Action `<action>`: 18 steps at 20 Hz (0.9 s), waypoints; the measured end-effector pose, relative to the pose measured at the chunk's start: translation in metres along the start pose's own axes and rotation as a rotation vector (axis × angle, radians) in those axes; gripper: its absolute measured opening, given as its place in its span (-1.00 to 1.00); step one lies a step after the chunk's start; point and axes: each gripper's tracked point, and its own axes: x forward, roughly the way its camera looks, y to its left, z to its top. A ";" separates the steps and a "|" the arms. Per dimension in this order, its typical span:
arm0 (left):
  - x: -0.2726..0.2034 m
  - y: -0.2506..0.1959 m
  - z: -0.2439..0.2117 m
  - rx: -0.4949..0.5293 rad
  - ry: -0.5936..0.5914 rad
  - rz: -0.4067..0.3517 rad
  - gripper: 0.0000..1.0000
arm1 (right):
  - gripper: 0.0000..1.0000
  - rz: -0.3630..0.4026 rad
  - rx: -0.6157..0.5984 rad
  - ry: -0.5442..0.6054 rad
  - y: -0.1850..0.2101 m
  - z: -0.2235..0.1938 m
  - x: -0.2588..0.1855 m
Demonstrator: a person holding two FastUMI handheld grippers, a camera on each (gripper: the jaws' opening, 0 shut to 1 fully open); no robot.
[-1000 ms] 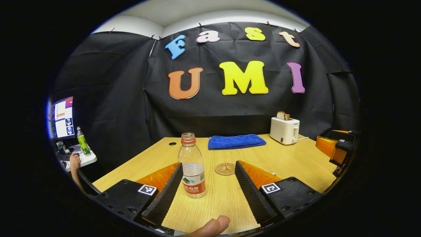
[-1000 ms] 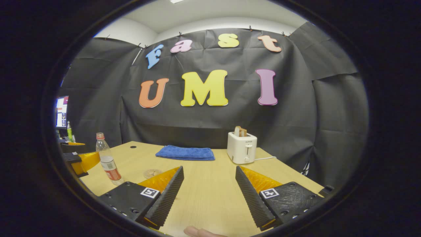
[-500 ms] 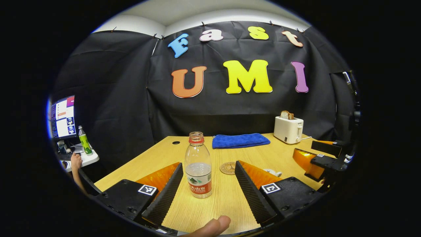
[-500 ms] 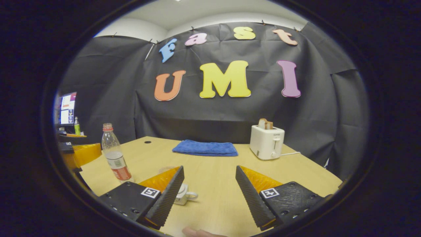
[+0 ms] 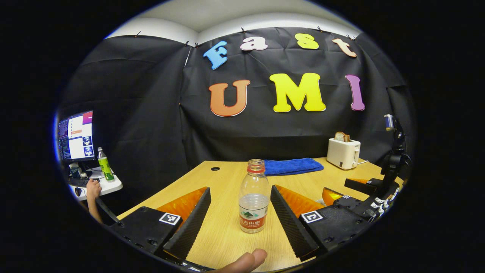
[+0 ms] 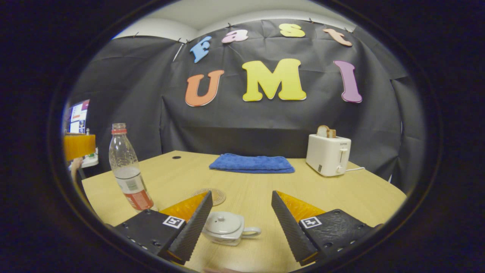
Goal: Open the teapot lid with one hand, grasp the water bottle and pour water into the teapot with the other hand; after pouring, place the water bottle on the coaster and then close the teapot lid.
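An uncapped clear water bottle [image 5: 253, 201] with a red label stands upright on the wooden table, between the spread fingers of my open left gripper [image 5: 239, 216], nearer the right finger and touching neither. The bottle [image 6: 128, 174] also stands at the left of the right gripper view. A small white teapot [image 6: 226, 227] with its lid on sits low between the fingers of my open right gripper [image 6: 239, 223], close to the left finger. A round brown coaster [image 6: 214, 196] lies just beyond the teapot. The right gripper [image 5: 360, 197] appears at the right edge of the left gripper view.
A folded blue towel [image 6: 252, 163] lies at the back of the table [image 6: 341, 193], with a white toaster [image 6: 328, 153] holding bread to its right. Off the table's left stand a monitor [image 5: 75, 135], a green bottle [image 5: 104, 164] and a person's hand [image 5: 92, 187].
Both gripper views have swung left and dropped. The bottle now sits further right between my left fingers. The teapot has come fully into sight between my right fingers.
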 end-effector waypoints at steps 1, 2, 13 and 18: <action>0.001 0.005 -0.001 -0.007 0.004 0.007 1.00 | 0.80 0.006 -0.005 0.019 0.004 -0.006 0.004; 0.002 0.008 -0.001 -0.015 0.007 0.011 0.98 | 0.76 0.010 -0.007 0.036 0.006 -0.012 0.004; 0.010 0.022 -0.009 -0.052 0.031 0.004 0.99 | -0.26 0.045 -0.014 0.038 0.021 -0.017 0.010; 0.012 0.020 -0.013 -0.058 0.041 -0.003 0.99 | -0.24 0.068 0.004 0.030 0.022 -0.018 0.010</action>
